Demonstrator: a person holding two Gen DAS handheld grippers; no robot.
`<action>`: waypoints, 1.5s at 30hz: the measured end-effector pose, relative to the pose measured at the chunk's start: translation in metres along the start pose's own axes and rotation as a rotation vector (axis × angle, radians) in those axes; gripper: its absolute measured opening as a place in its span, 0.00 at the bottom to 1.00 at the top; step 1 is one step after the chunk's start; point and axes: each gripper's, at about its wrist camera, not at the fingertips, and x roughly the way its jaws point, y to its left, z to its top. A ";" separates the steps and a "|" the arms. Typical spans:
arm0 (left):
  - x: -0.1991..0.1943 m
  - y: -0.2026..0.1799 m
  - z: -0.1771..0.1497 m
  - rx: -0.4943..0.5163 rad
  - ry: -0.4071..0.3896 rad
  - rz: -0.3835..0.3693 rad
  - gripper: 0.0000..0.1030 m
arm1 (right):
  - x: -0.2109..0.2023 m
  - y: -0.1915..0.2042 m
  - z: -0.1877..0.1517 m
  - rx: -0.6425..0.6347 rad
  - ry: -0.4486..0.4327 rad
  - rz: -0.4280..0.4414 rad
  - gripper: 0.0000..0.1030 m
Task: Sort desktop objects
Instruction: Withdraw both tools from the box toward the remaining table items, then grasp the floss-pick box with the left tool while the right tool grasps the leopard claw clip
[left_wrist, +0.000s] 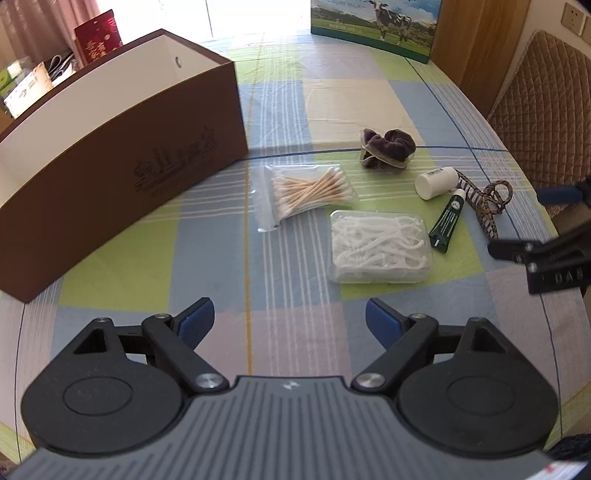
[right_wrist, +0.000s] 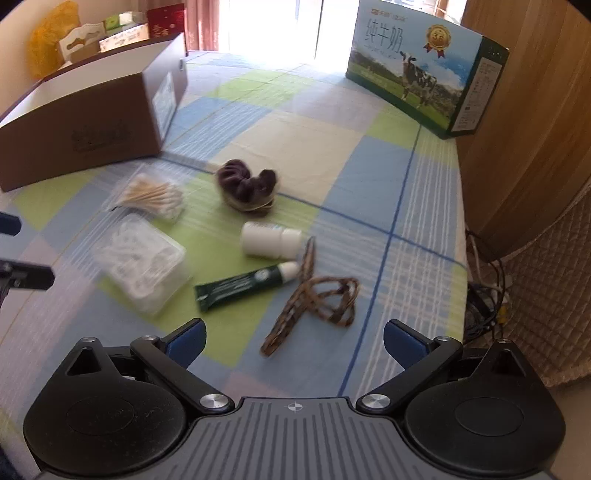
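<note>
An open brown box (left_wrist: 122, 155) with a white inside stands at the left on the checked tablecloth (left_wrist: 258, 258); it also shows in the right wrist view (right_wrist: 92, 125). In front of my open, empty left gripper (left_wrist: 290, 321) lie a bag of cotton swabs (left_wrist: 306, 192), a clear case of floss picks (left_wrist: 378, 251), a purple scrunchie (left_wrist: 388, 147), a white bottle (left_wrist: 436, 182), a green tube (left_wrist: 447, 221) and a patterned hair clip (left_wrist: 487, 203). My right gripper (right_wrist: 293, 343) is open and empty, just short of the hair clip (right_wrist: 314, 302) and the green tube (right_wrist: 247, 286).
A milk carton box (right_wrist: 424, 81) stands at the table's far right. A quilted chair (left_wrist: 546, 122) and a wooden panel (right_wrist: 517, 129) border the right edge. Cables (right_wrist: 484, 291) hang beyond that edge. Boxes (right_wrist: 110, 33) sit behind the brown box.
</note>
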 end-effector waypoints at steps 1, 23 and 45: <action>0.003 -0.003 0.002 0.008 -0.001 -0.003 0.84 | 0.004 -0.003 0.004 0.013 0.006 0.010 0.86; 0.054 -0.056 0.039 0.140 0.026 -0.108 0.93 | 0.039 -0.026 0.025 0.100 0.094 -0.002 0.39; 0.048 -0.007 0.006 0.039 0.031 -0.062 0.83 | 0.024 -0.017 0.004 0.079 0.068 0.008 0.38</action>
